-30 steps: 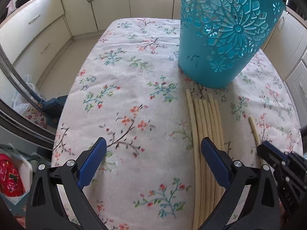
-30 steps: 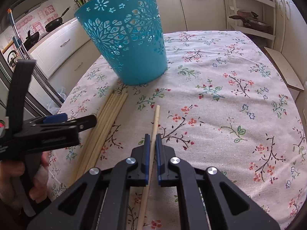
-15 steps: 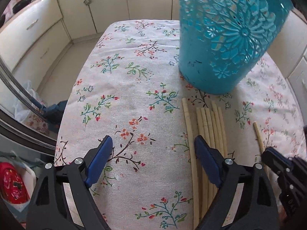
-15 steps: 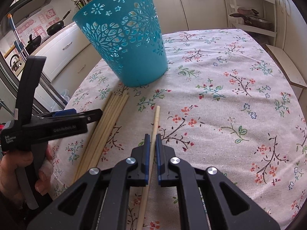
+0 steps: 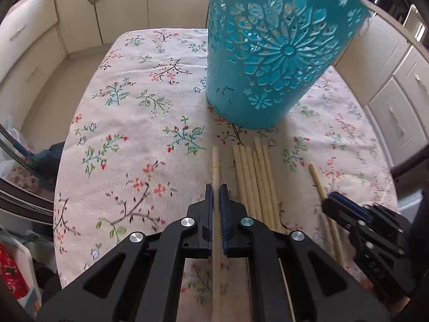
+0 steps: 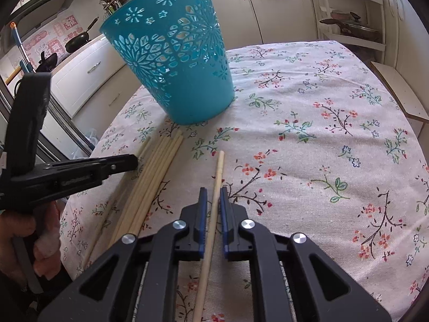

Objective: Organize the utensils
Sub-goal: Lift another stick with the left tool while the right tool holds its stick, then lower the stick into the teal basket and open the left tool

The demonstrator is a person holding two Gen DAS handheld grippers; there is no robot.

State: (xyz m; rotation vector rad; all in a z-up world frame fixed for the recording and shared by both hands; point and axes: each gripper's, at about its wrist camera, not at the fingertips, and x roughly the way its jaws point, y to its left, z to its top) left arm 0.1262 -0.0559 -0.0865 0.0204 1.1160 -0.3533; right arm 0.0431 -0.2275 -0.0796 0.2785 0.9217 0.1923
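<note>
My left gripper (image 5: 216, 190) has its blue pads pressed on a single chopstick (image 5: 215, 166), the leftmost of the lot, which runs between the jaws and points toward the bin; I judge the step in hand to be the pick-up of one stick from the table. My right gripper (image 6: 213, 193) stands astride a second, lone chopstick (image 6: 219, 169), and its jaws are opening, with visible gaps between pads and stick, so that stick lies loose on the cloth rather than gripped. Just to the right of the held stick lies the bundle of chopsticks (image 5: 254, 177), about five or six pale sticks side by side and touching, their tips pointing at the base of the bin. All sticks look alike: slim, straight, cream-coloured, round in section, blunt at the far end. Beyond them the teal bin (image 5: 268, 61) stands upright on the flowered tablecloth (image 5: 128, 123), its wall pierced with flower cut-outs; its mouth is out of the left view, and from the right view I cannot see inside. The next move, as I judge it, calls for lifting the held stick clear of the cloth, raising it above the tall rim and tipping it end-down into the bin without nudging the bundle alongside.
</note>
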